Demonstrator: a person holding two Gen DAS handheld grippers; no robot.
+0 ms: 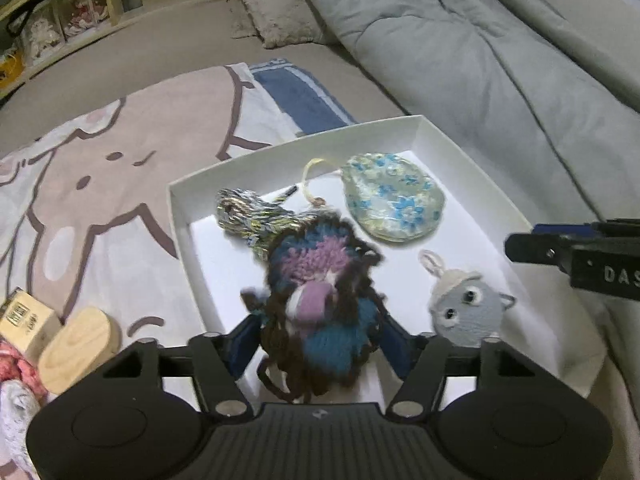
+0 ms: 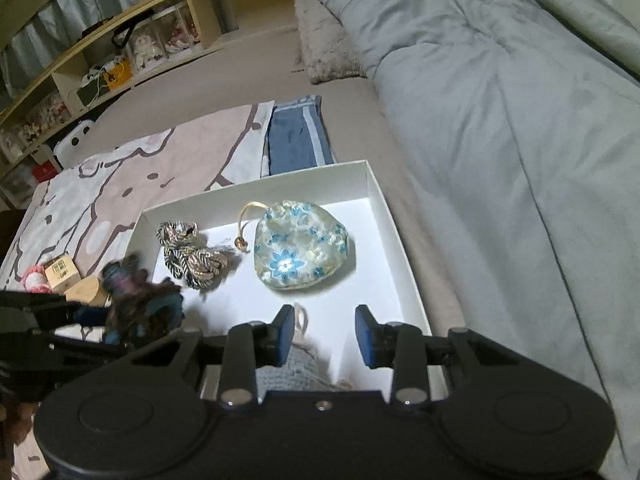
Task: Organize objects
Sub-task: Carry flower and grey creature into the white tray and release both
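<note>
My left gripper [image 1: 318,340] is shut on a crocheted purple, blue and brown yarn piece [image 1: 320,280] and holds it over the white box [image 1: 248,164]. In the box lie a twisted rope knot [image 1: 248,216], a floral pouch [image 1: 396,200] and a grey knitted animal [image 1: 468,308]. My right gripper [image 2: 325,334] is open and empty above the box's near part, over the grey knitted animal [image 2: 296,368]. The right wrist view also shows the yarn piece [image 2: 140,300], the rope knot [image 2: 192,256], the pouch [image 2: 300,244] and the box [image 2: 384,208].
The box sits on a bed with a cartoon-print sheet [image 1: 100,168] and a folded blue cloth [image 1: 300,96]. Wooden blocks [image 1: 76,348] and a pink knitted item [image 1: 16,364] lie left of the box. A grey duvet [image 2: 500,120] lies to the right. A shelf [image 2: 100,60] stands behind.
</note>
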